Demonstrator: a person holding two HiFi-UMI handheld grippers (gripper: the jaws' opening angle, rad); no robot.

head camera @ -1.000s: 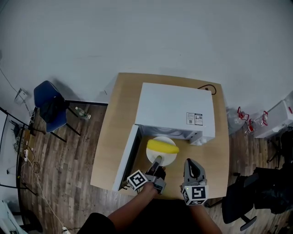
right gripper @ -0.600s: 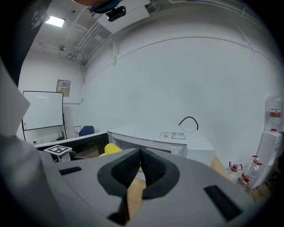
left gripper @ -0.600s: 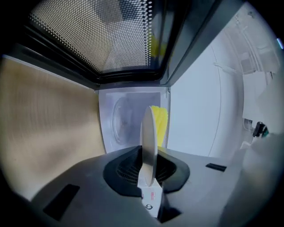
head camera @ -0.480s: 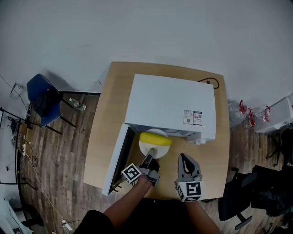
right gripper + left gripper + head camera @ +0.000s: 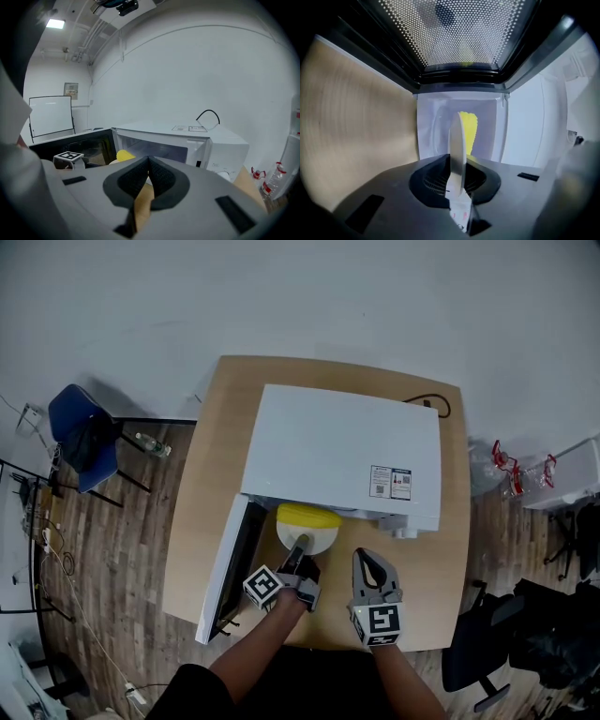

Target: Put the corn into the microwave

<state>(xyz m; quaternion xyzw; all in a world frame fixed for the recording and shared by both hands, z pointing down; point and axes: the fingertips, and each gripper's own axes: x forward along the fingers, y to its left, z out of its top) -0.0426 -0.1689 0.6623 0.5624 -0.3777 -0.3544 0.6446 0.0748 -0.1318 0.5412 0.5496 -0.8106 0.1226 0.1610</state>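
Fingers (image 5: pixel 430 179) of our left gripper (image 5: pixel 299 549) are clamped on the near rim of the stiff, likely brittle white round plate (image 5: pixel 323 538), best kept level, we judge, since the light yellow corn cob (image 5: pixel 307 515) at its far edge, at the mouth of the white microwave (image 5: pixel 342 456), could roll, while our right gripper (image 5: pixel 368 557) is closed on nothing.

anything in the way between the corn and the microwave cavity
Nothing visible. The door hangs open at the left, and the left gripper, shut on the rim of the plate, holds the corn at the mouth of the microwave.
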